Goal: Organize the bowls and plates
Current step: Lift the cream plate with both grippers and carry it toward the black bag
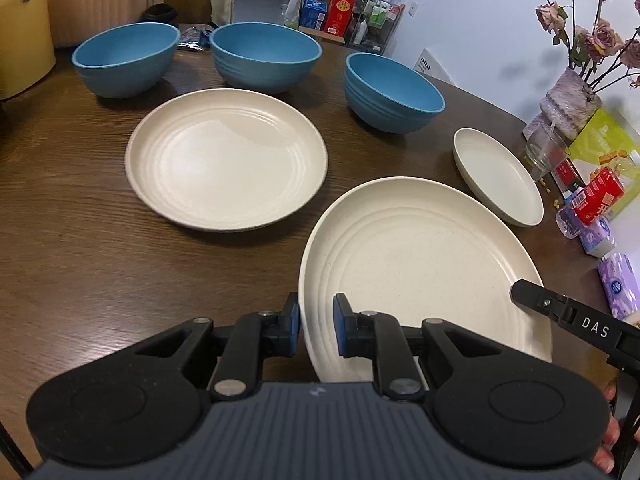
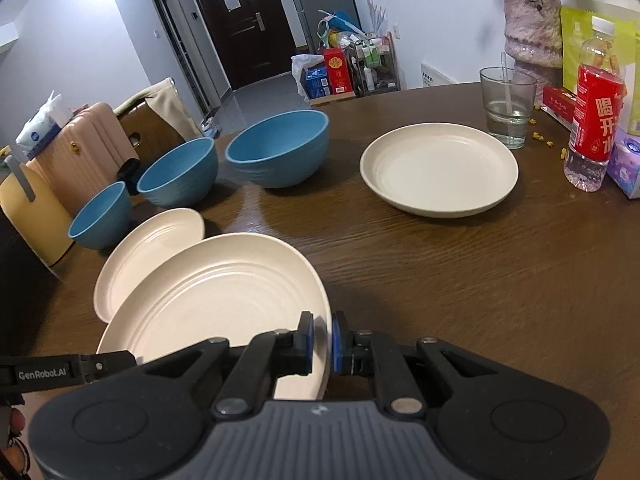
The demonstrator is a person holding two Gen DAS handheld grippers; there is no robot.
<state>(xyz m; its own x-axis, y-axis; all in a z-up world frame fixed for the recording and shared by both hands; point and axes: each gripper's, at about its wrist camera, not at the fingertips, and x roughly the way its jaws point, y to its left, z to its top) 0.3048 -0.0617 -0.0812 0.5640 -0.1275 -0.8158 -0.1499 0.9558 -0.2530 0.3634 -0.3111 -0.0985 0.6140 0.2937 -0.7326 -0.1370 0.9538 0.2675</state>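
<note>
Both grippers hold one cream plate (image 1: 420,264) (image 2: 224,296) just above the wooden table (image 1: 80,240). My left gripper (image 1: 317,312) is shut on its left rim, and my right gripper (image 2: 323,332) is shut on the opposite rim. The right gripper's finger (image 1: 532,296) shows at the plate's far side in the left wrist view. A second large cream plate (image 1: 226,158) (image 2: 150,256) lies on the table beyond it. A third cream plate (image 1: 498,174) (image 2: 438,168) lies to the right. Three blue bowls (image 1: 126,58) (image 1: 264,54) (image 1: 394,92) stand in a row at the back.
At the table's right edge stand a vase of dried flowers (image 1: 568,100), a glass (image 2: 506,106), a red-labelled bottle (image 2: 596,120), tissue packs (image 1: 618,284) and a yellow-green box (image 1: 600,148). A pink suitcase (image 2: 88,140) and a yellow object (image 1: 24,28) stand beside the left side.
</note>
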